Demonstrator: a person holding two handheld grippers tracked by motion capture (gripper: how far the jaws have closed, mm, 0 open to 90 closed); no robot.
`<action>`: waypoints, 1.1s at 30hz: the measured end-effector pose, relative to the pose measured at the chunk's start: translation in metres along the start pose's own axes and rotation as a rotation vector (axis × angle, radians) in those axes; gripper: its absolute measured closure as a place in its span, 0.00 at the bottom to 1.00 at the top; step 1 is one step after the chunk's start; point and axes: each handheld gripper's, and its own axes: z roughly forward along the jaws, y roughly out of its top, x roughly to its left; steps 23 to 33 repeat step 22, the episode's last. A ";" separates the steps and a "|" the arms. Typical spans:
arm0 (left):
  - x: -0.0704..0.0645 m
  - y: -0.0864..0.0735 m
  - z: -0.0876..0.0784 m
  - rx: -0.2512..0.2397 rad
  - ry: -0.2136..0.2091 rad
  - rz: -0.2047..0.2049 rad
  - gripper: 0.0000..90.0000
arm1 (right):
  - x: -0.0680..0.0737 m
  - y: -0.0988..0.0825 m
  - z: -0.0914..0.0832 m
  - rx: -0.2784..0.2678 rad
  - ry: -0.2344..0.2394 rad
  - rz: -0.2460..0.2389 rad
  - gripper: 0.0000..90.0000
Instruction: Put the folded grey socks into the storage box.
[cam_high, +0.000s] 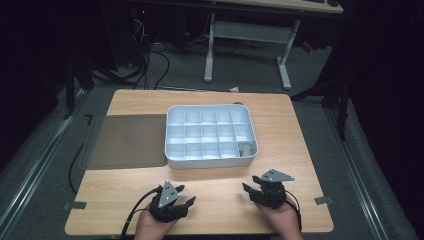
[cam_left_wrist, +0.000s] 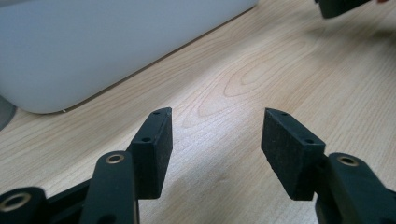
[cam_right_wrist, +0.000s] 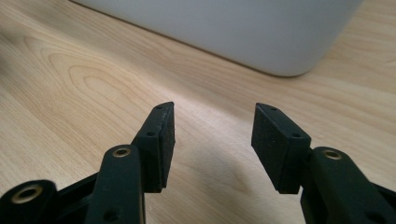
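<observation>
**Both grippers empty in front of the tray**

We take the white tray (cam_high: 210, 134) as our landmark. It sits near the middle of the wooden table (cam_high: 300, 145), divided into a grid of small compartments. Most compartments look bare; the one at the tray's near right corner holds a small greyish item (cam_high: 244, 148), too small for us to say what it is. To the left of the tray, touching or nearly touching its side, lies a flat grey mat (cam_high: 127, 140).

Our left gripper (cam_high: 187, 200) rests low over the table on the near side of the tray, below its left half. In the left gripper view its jaws stand wide apart with only bare wood between them, and the tray's rounded wall (cam_left_wrist: 93, 51) rises ahead and to the left.

Our right gripper (cam_high: 251, 184) sits on the near side of the tray too, below its right corner, the corner with the filled compartment. Its jaws are spread wide as well and hold nothing; the right gripper view shows the tray wall (cam_right_wrist: 243, 32) just ahead.

We judge that both tools are parked clear of the tray, open and level, so either can reach in. The right one is the natural choice for that near corner item, being closest.
</observation>
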 end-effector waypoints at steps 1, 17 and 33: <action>0.000 0.000 0.000 0.000 0.000 0.000 0.49 | 0.002 -0.001 0.003 -0.003 -0.002 -0.003 0.55; -0.001 -0.001 -0.002 0.005 0.010 -0.003 0.48 | 0.015 -0.015 0.007 -0.049 0.001 -0.022 0.54; 0.000 -0.001 -0.001 0.007 0.005 -0.004 0.48 | 0.015 -0.017 0.003 -0.060 -0.007 -0.018 0.54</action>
